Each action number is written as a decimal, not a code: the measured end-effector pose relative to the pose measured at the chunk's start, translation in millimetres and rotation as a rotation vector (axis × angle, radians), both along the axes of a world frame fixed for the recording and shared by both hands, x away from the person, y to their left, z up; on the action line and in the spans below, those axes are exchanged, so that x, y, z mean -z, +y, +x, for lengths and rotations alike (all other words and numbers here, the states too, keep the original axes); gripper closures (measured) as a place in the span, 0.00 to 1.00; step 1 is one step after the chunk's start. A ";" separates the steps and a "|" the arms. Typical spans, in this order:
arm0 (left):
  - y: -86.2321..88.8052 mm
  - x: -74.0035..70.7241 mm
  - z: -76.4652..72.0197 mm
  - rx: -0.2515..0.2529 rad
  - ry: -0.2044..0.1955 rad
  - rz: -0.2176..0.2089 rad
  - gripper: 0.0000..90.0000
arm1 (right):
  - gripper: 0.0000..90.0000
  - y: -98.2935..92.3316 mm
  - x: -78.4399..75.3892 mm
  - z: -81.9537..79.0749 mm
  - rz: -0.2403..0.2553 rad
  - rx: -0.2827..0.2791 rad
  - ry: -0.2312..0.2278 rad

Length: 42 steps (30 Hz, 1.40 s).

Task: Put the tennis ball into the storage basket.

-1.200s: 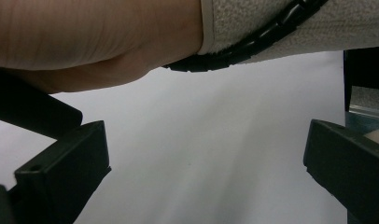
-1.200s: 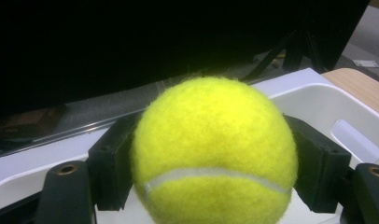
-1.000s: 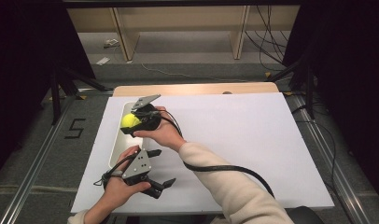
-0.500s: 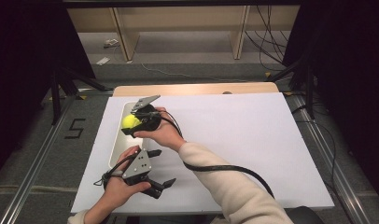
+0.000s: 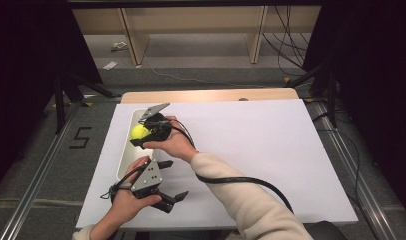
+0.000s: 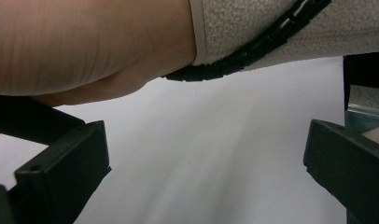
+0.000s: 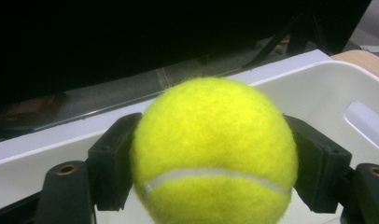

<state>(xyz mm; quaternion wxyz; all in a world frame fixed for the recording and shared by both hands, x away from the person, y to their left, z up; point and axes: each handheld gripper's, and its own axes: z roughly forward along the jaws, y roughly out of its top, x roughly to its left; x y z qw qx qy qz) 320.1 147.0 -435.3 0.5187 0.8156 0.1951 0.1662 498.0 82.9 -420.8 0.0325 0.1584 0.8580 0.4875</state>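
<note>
Nothing moves since earlier: right gripper (image 5: 141, 134) clamps ball (image 7: 213, 151) directly above tray (image 7: 337, 88), left gripper (image 5: 172, 200) gapes wide nearer the person.

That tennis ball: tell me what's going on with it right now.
A person at the table works with a gripper in each hand. The right gripper is shut on the tennis ball, one jaw on each side, and holds it over the white tray at the left edge of the white table cover. The left gripper sits nearer the person with its jaws open and nothing between them, pointing across under the right forearm.
</note>
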 end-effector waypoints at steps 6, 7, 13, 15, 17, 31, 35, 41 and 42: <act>-0.3 0.2 -0.1 0.002 0.002 0.002 0.00 | 0.30 -0.2 2.5 0.1 -0.010 -0.002 0.011; -0.2 0.3 0.0 0.002 0.002 0.003 0.00 | 0.30 -0.2 2.6 0.1 -0.011 0.000 0.012; -0.3 0.4 -0.1 0.003 0.003 0.004 0.00 | 0.30 0.9 3.5 0.2 -0.008 0.000 0.007; -0.3 0.4 -0.2 0.003 0.003 0.003 0.00 | 0.30 1.4 3.8 -0.2 -0.012 0.000 0.009; -0.4 0.4 -0.2 0.003 0.003 0.003 0.00 | 0.30 1.7 4.1 0.2 -0.014 -0.003 0.004; -0.5 0.4 -0.2 0.003 0.004 0.002 0.00 | 0.29 3.0 7.3 0.7 -0.032 -0.005 -0.007; -0.5 0.5 -0.2 0.004 0.003 0.003 0.00 | 0.29 3.5 7.2 0.6 -0.034 -0.004 -0.004; -0.4 0.6 -0.1 0.004 0.003 0.004 0.00 | 0.29 3.8 7.9 0.9 -0.031 -0.003 -0.002; -0.4 0.6 -0.1 0.004 0.003 0.004 0.00 | 0.29 3.8 7.9 1.0 -0.031 -0.003 -0.003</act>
